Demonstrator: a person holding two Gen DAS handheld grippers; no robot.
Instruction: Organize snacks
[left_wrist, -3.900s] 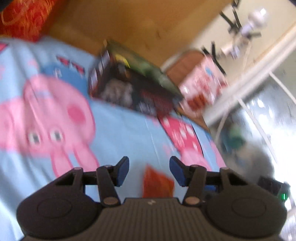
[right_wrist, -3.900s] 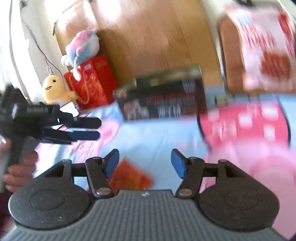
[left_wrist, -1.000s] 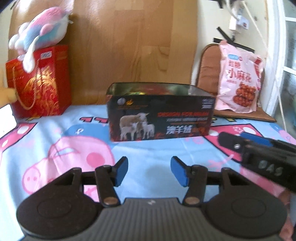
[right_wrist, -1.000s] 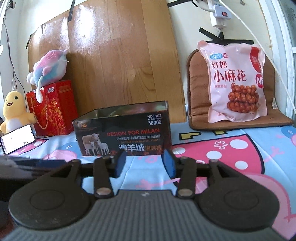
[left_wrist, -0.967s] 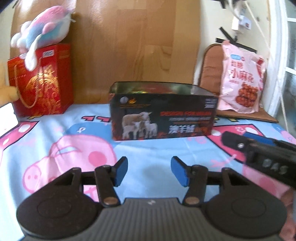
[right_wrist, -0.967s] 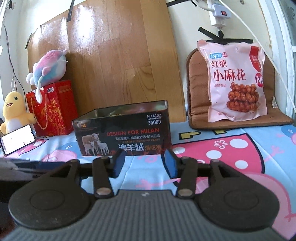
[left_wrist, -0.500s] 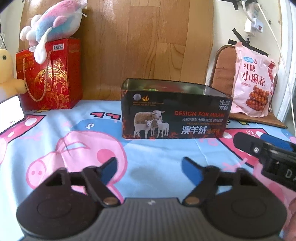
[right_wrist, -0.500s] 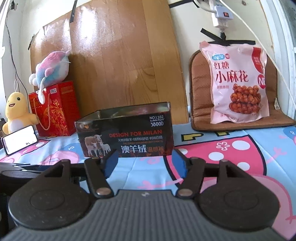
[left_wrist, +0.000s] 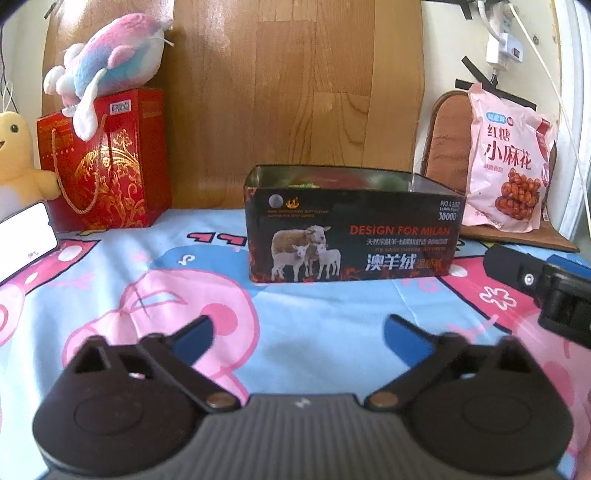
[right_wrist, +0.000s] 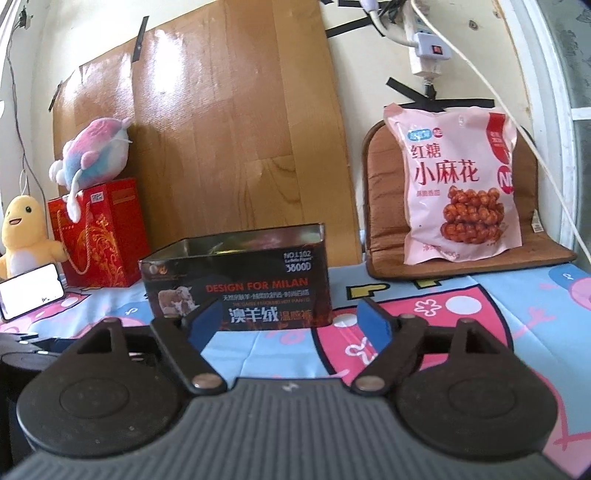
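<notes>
A black open tin box (left_wrist: 351, 236) with sheep pictures stands on the cartoon-print cloth, straight ahead in both views (right_wrist: 240, 280). Coloured packets show just inside its rim. A pink snack bag (left_wrist: 506, 177) leans on a brown cushion behind and right of it (right_wrist: 458, 188). My left gripper (left_wrist: 297, 338) is open and empty, low over the cloth, short of the box. My right gripper (right_wrist: 286, 325) is open and empty, also short of the box; it shows at the right edge of the left wrist view (left_wrist: 546, 288).
A red gift bag (left_wrist: 99, 162) with a plush toy (left_wrist: 110, 55) on top stands at the back left. A yellow plush (right_wrist: 22, 232) and a phone (right_wrist: 29, 290) are at the far left. A wooden board (right_wrist: 229, 129) leans on the wall behind.
Both grippers have opened wider over the last second. The left view has shifted so the box sits more centred. The orange packet seen near the fingers earlier is out of view.
</notes>
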